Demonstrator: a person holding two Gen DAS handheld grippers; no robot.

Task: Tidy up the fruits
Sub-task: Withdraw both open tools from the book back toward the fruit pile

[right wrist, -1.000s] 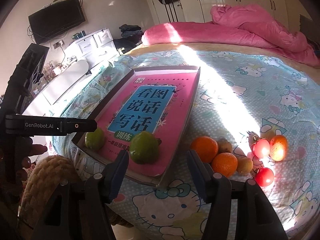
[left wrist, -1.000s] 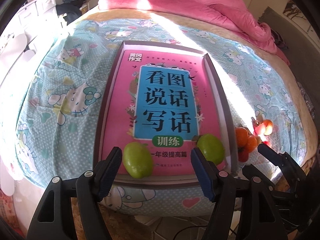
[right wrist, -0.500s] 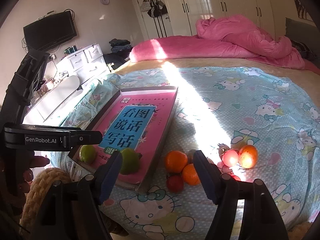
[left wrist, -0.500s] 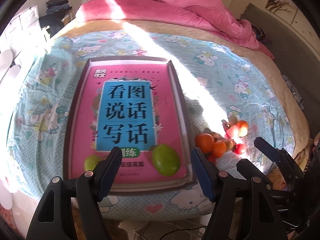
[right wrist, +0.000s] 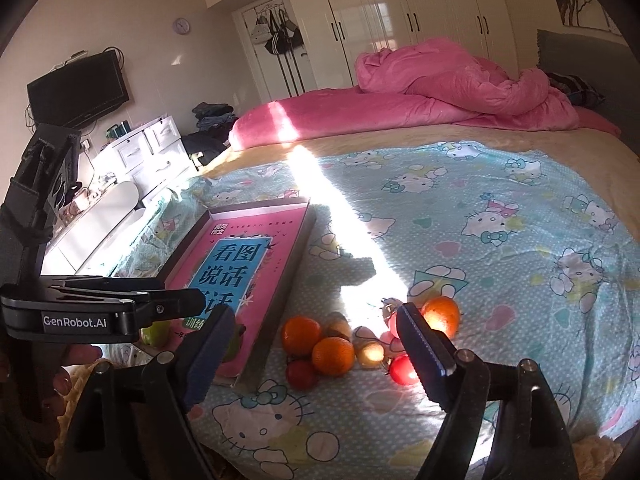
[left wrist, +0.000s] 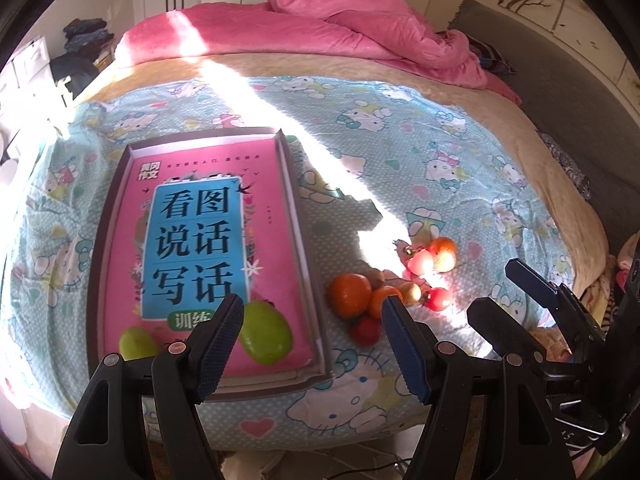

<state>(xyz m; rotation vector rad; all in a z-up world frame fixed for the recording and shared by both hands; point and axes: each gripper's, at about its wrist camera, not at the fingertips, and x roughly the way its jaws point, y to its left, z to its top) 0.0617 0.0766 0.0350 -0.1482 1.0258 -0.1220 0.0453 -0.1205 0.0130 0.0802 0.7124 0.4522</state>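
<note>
- The tray (left wrist: 308, 264) sits on the left of the bed (left wrist: 440, 152); a pink book (left wrist: 256, 184) lines it.
- Two green fruits (left wrist: 264, 332) sit at the near end of the tray, on the book. The smaller one (left wrist: 136, 344) is to the left.
- The left gripper (left wrist: 312, 344) hangs over the tray's near right corner. Its jaws are apart and hold nothing.
- Just right of the tray lies a loose pile on the sheet: two oranges (right wrist: 301, 335), a small red fruit (right wrist: 301, 374) in front of them, and a pale one (right wrist: 370, 353) beside them.
- The right gripper (right wrist: 316, 356) is above this pile. Its jaws have just been opening, stand wide and grip nothing.
- Farther right, in the sun, lie a red fruit (right wrist: 402, 370) and another orange (right wrist: 442, 314).
</note>
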